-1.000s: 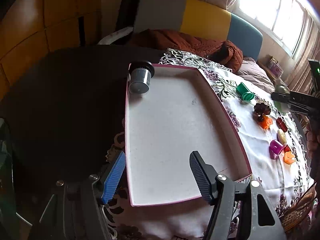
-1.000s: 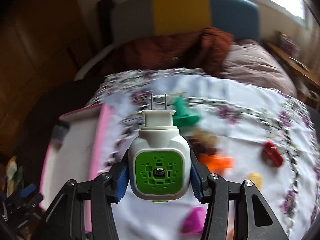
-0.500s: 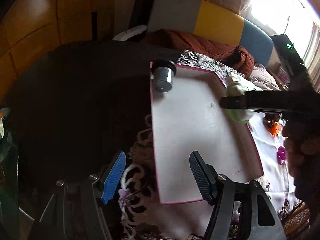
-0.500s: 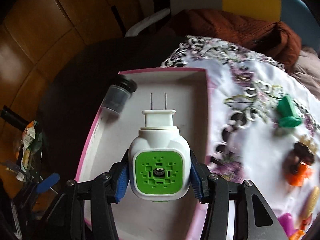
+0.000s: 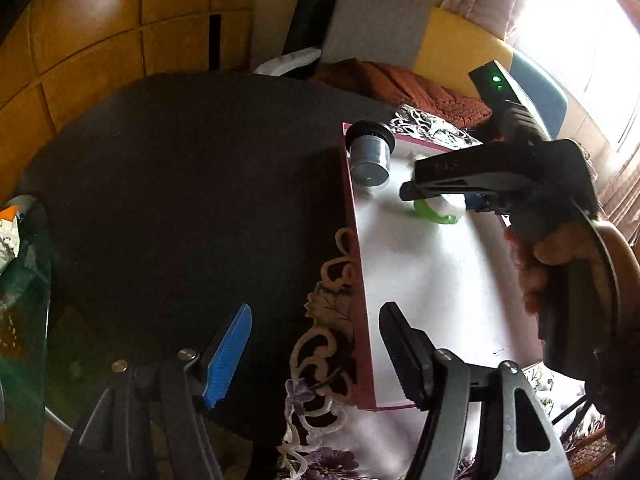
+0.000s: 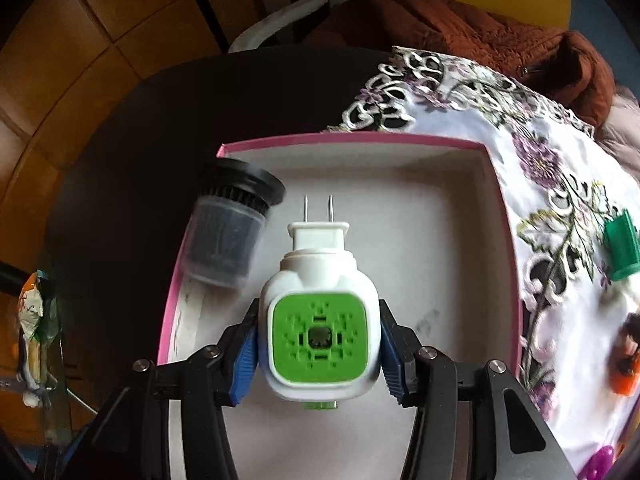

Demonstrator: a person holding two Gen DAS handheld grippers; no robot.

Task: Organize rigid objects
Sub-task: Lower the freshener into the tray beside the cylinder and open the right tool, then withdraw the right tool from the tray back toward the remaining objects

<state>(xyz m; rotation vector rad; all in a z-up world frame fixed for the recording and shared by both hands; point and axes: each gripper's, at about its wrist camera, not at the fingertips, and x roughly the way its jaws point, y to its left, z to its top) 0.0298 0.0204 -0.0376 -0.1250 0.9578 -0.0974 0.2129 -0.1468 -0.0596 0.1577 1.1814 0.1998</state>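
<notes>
Left wrist view: looks down on the pink-rimmed box at the edge of the dark round table, partly on the lace tablecloth. One item in place already, a grey cylindrical filter lying in the far left corner, black collar toward the far wall. Left gripper with jaws wide apart, holding nothing, hanging over the box's near left rim. Right gripper in from the right, low above the box floor just beside the filter, carrying the white-and-green plug-in device; cannot tell from here whether touching the floor.

Right wrist view: right gripper clamped on the plug-in device by its two sides, blue pads pressed against the white shell. Long axis in line with the fingers, two metal prongs pointing away from the camera toward the box's far wall, green vented face toward the lens. Device over the white box floor, near the filter but apart from it. Release not yet made, so second item judged nearly stowed. Several small things left on the cloth at right, among them a green piece and an orange one; most of the sorting probably still ahead.
</notes>
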